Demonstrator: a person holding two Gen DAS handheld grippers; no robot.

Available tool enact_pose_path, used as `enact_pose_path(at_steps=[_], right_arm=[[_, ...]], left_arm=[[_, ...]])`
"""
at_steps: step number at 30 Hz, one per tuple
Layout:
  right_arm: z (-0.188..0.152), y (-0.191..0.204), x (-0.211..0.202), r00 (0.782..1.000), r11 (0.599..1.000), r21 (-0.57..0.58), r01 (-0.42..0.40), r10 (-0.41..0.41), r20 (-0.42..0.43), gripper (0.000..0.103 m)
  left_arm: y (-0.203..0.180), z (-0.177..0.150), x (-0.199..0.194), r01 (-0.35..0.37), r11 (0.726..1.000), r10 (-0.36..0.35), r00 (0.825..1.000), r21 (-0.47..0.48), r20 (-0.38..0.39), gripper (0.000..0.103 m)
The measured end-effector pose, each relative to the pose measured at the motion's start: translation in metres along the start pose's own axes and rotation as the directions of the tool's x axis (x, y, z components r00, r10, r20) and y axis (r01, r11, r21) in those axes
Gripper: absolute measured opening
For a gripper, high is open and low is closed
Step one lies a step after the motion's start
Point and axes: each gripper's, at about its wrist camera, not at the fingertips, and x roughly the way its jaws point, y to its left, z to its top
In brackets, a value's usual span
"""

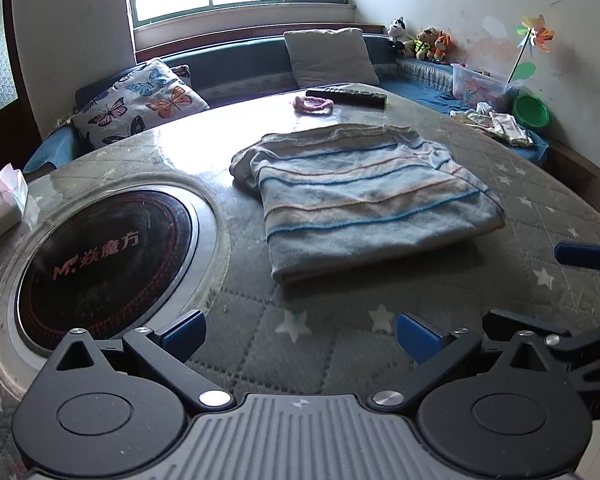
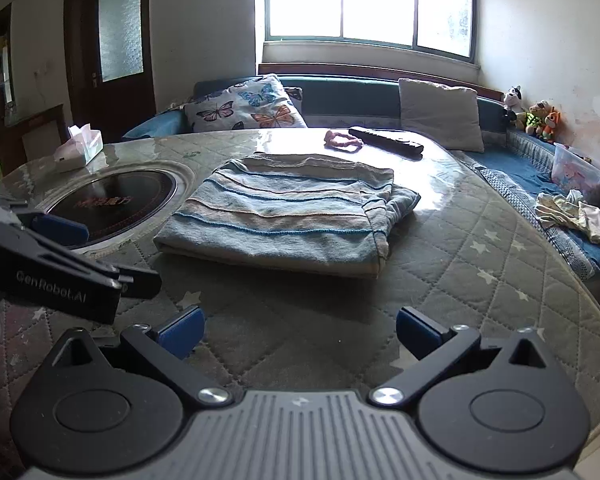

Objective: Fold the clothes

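Note:
A light blue striped garment lies folded into a rough rectangle on the quilted round table; in the right wrist view the garment sits mid-table. My left gripper stands open short of its near edge, nothing between the blue pads. My right gripper is open too and apart from the cloth, with nothing between its blue pads. The right gripper's blue fingertip shows at the left wrist view's right edge. The left gripper's body crosses the right wrist view's left side.
A built-in round black cooktop sits left of the garment. A tissue box, a pink hair band and a remote control lie on the table. A bench with cushions, toys and small clothes wraps the far and right sides.

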Motion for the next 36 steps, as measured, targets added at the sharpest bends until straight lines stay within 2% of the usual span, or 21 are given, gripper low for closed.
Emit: enact_pose_path(at_steps=[24,36], right_arm=[[-0.011,0.019,-0.006,0.997,0.996,-0.036,0.081,-0.082,-0.01,0.103],[-0.018,0.016,-0.011,0.995,0.995,-0.004,0.095,-0.095,-0.019,0.103]], left_arm=[[0.0,-0.026,-0.015,-0.042,0.999,0.043,0.999,0.018,-0.025,0.103],[-0.005,-0.034,-0.022,-0.053,0.998,0.054,0.998,0.034,-0.019,0.103]])
